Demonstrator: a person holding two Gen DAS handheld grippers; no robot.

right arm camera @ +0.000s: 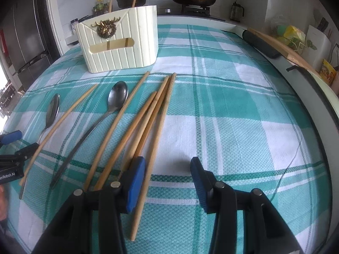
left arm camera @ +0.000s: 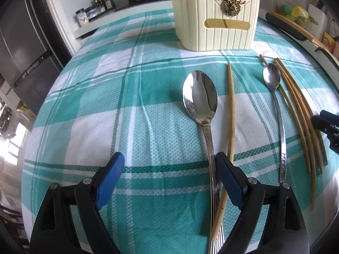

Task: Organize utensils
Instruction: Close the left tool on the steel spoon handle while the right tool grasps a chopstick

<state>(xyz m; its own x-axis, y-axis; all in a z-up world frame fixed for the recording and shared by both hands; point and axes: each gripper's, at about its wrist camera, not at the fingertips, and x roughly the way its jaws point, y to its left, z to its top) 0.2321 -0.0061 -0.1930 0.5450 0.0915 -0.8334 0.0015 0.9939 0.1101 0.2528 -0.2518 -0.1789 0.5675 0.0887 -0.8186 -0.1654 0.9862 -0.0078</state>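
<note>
A: Left gripper (left arm camera: 167,169) stands wide apart over the large steel spoon (left arm camera: 200,97), its handle just inside the right finger, beside a lone chopstick (left arm camera: 232,110) on the checked cloth (left arm camera: 95,105)

B: Right gripper (right arm camera: 168,175), parted and empty, straddles a chopstick (right arm camera: 152,154). Light, stiff, slippery: best pinched mid-shaft, bound for the far cream holder (right arm camera: 118,50)

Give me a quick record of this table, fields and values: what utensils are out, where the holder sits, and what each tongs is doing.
surface: checked tablecloth
holder: cream utensil holder, far side
spoons: large spoon; small spoon
chopsticks: single chopstick; cluster of chopsticks
left tongs: open, over large spoon's handle
right tongs: open, one chopstick between its fingers
</note>
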